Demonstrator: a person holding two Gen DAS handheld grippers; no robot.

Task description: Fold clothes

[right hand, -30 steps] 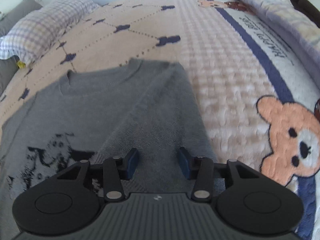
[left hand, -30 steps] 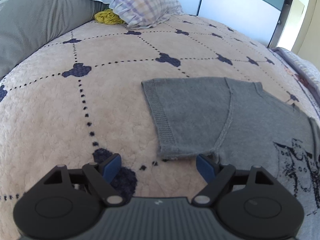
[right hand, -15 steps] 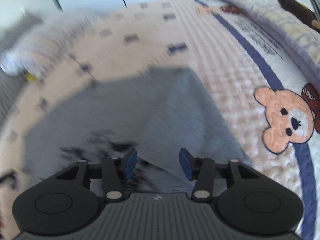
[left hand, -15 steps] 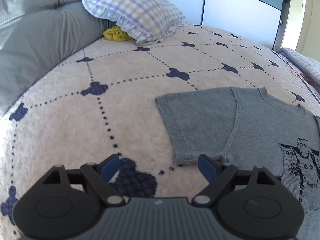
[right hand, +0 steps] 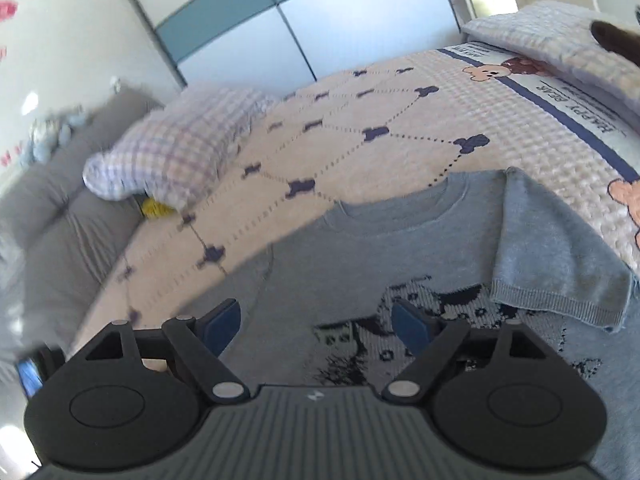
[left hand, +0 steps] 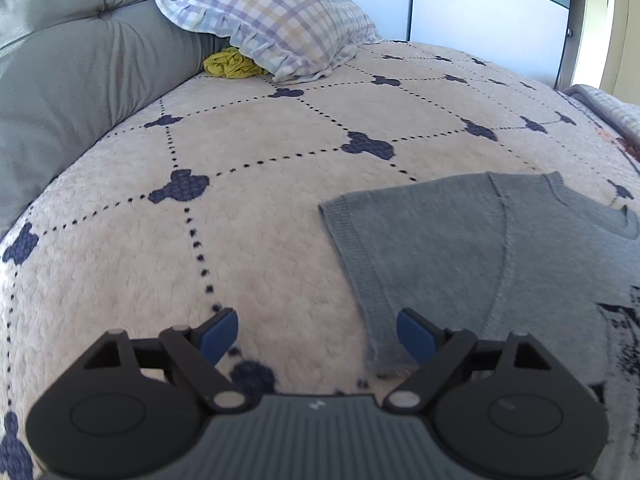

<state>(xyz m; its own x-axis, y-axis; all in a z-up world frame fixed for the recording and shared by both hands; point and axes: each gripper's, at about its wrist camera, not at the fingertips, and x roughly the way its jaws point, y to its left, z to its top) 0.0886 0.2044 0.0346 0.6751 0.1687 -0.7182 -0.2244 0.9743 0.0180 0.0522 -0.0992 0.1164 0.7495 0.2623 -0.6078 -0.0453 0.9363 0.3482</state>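
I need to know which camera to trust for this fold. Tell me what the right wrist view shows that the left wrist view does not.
Only the right wrist view shows the folded-in sleeve lying across the sweater's chest, the neckline, the bear border of the blanket, and the open right gripper.

Only the left wrist view shows the flat sleeve still spread out on the blanket, with the open left gripper near its cuff.

Both show the grey sweater, the plaid pillow, the yellow cloth and the grey headboard.
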